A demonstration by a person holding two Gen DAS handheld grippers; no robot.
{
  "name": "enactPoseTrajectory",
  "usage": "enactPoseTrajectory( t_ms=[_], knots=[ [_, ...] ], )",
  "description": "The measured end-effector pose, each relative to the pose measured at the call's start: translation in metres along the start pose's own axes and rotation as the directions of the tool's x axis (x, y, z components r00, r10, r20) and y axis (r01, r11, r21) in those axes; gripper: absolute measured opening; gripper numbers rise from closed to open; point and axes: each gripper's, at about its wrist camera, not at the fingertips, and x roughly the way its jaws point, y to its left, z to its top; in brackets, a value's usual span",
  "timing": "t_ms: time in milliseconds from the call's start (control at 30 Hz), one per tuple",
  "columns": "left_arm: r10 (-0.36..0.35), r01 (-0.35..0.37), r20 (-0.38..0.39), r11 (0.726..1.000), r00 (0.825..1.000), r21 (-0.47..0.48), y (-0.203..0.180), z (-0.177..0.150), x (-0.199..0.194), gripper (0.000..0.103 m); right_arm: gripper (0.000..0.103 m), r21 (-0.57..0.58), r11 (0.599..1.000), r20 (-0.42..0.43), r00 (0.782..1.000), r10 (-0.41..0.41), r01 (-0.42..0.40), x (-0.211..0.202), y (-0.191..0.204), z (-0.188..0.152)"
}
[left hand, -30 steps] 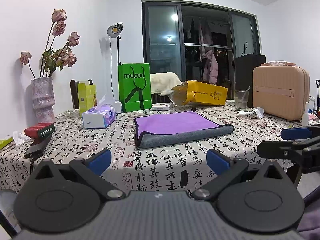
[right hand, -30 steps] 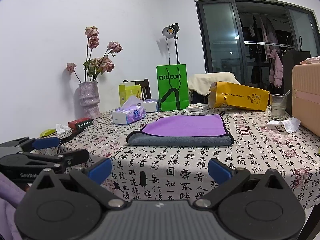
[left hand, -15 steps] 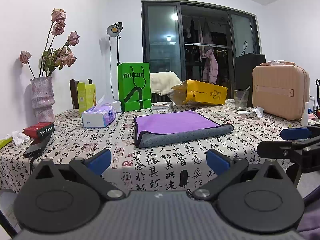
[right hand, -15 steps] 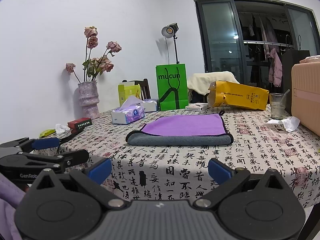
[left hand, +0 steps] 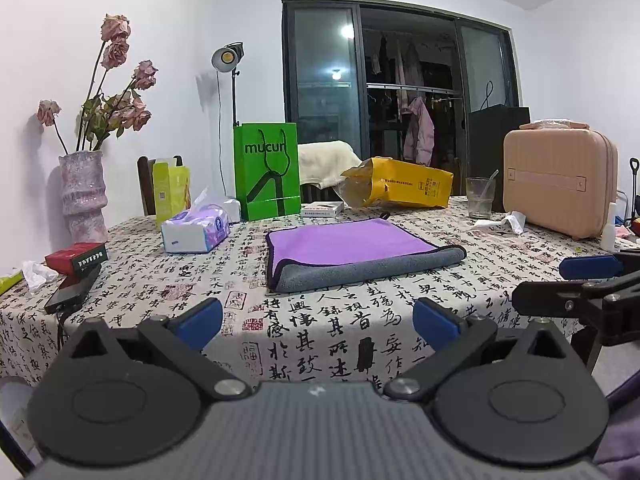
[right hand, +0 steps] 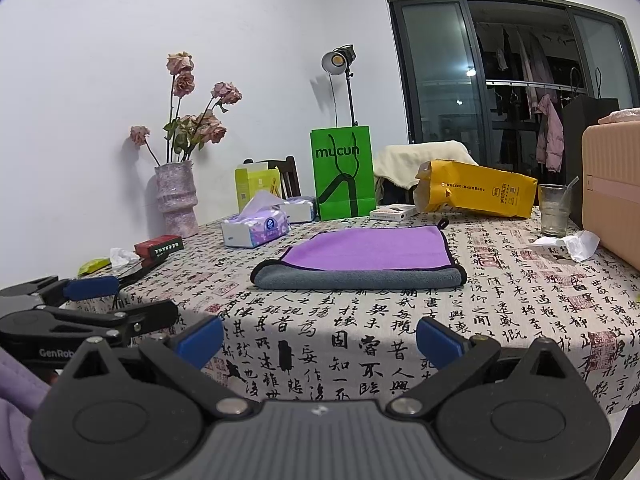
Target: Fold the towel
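Towel on table, folded once, purple face up, grey fold edge nearest, at 12 o'clock from both grippers, well apart. Left gripper fingers wide, empty, off near table edge. Right gripper at 3 o'clock of left, same: wide, empty. Judged between folds or done. Next fold, if any: reach forward, pinch corners at one short end, carry across.

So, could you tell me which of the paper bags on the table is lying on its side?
The yellow bag, tipped over with its mouth facing the upright green bag.
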Motion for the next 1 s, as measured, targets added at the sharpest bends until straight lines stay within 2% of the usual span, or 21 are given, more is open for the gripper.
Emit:
enactPoseTrajectory(
  t_ms=[667, 1000],
  knots=[
    [-0.004, 0.004, -0.010, 1.000, 1.000, 0.005, -0.005, -0.008, 0.011, 0.103, 0.103, 0.004, 1.000, -0.015, 1.000, -0.012, 0.012, 0.004, 0.001, 0.002],
    [0.038, -0.038, 0.020, 0.999, 0.999, 0.000, 0.011, 0.006, 0.045, 0.103, 0.103, -0.023, 0.997, 0.045, 0.997, -0.069, 0.070, 0.024, -0.015, 0.021]
  ],
)
